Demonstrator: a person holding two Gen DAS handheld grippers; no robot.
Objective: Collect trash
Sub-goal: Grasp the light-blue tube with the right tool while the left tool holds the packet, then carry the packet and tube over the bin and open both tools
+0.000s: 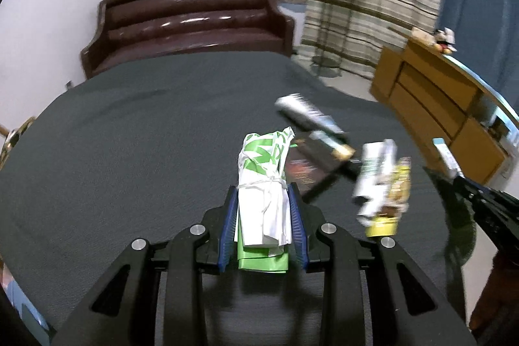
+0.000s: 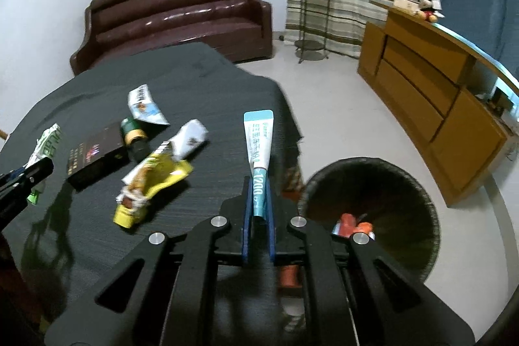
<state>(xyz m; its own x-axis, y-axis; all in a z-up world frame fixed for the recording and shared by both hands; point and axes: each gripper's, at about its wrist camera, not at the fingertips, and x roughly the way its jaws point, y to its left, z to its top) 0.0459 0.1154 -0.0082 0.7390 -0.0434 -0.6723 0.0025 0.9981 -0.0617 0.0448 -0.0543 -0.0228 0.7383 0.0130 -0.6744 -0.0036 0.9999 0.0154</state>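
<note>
i see the table [image 2: 97,93] under its dark cloth, litter lying at its right side. on the floor right of it stands the dark bin [image 2: 389,184], something orange inside. my left gripper [image 1: 263,203] has its fingers clenched on a folded green-and-white bag [image 1: 264,184], raised above the cloth. my right gripper [image 2: 258,209] grasps a teal tube [image 2: 258,145] by its near end, fingers pinched tight, near the table's right edge.

Each hand-held gripper [image 1: 263,216] [image 2: 258,209] — black angular frame, silver round screws, blue ribbed finger pads.
</note>
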